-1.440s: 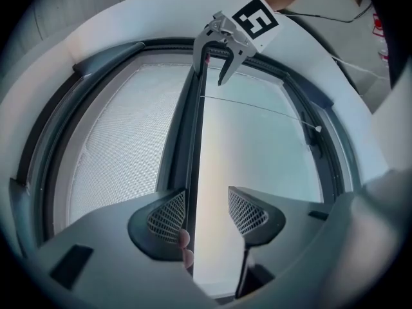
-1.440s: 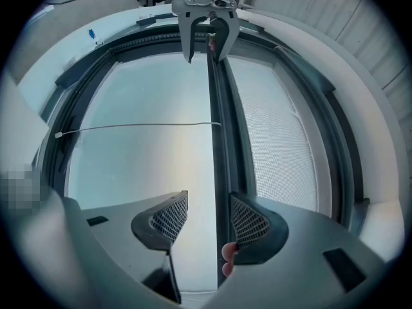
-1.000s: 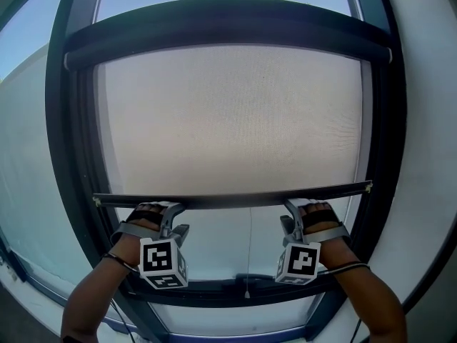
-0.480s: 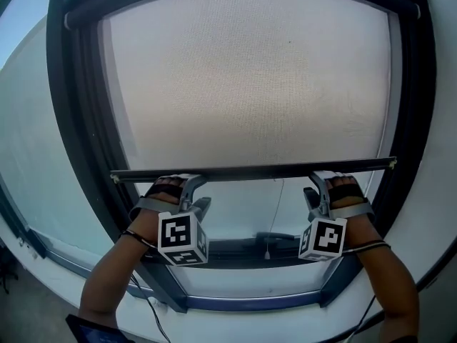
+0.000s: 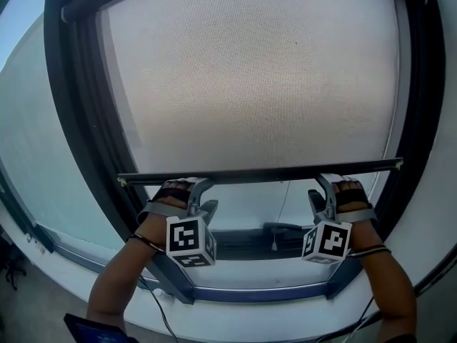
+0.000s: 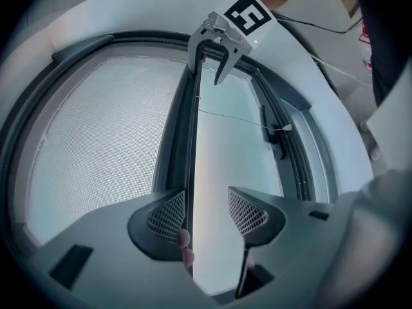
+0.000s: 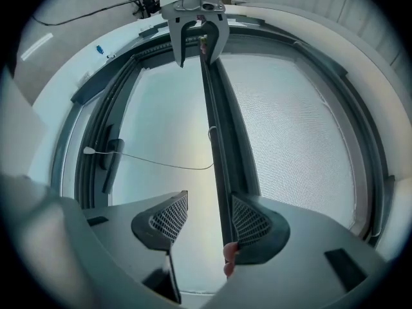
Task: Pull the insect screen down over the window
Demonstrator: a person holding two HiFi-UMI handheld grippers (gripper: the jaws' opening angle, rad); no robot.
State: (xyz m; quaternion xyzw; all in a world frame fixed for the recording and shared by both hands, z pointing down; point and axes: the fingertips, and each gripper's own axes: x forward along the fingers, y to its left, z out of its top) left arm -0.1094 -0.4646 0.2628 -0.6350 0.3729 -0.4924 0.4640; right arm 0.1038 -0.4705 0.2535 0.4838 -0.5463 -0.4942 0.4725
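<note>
The grey mesh insect screen [image 5: 250, 77] covers most of the window, and its dark bottom bar [image 5: 257, 174] hangs level above the lower frame. My left gripper [image 5: 198, 194] hooks over the bar near its left end and my right gripper [image 5: 325, 189] near its right end. In the left gripper view the bar [image 6: 191, 140] lies against the inner face of one jaw of the left gripper [image 6: 207, 212], with the jaws standing wide apart. The right gripper [image 7: 209, 219] is just as open, the bar [image 7: 215, 121] running along one jaw. A thin pull cord [image 5: 280, 216] dangles from the bar.
A dark window handle [image 5: 285, 229] sits on the lower sash [image 5: 250, 245] below the bar. The dark window frame [image 5: 78, 120] flanks the screen on both sides. A white sill [image 5: 257, 306] runs under the window. A cable [image 5: 153, 299] trails below my left arm.
Both grippers have come down with the bottom bar, so more mesh is drawn out and the gap to the lower frame is smaller. The roller housing has left the top of the view.
</note>
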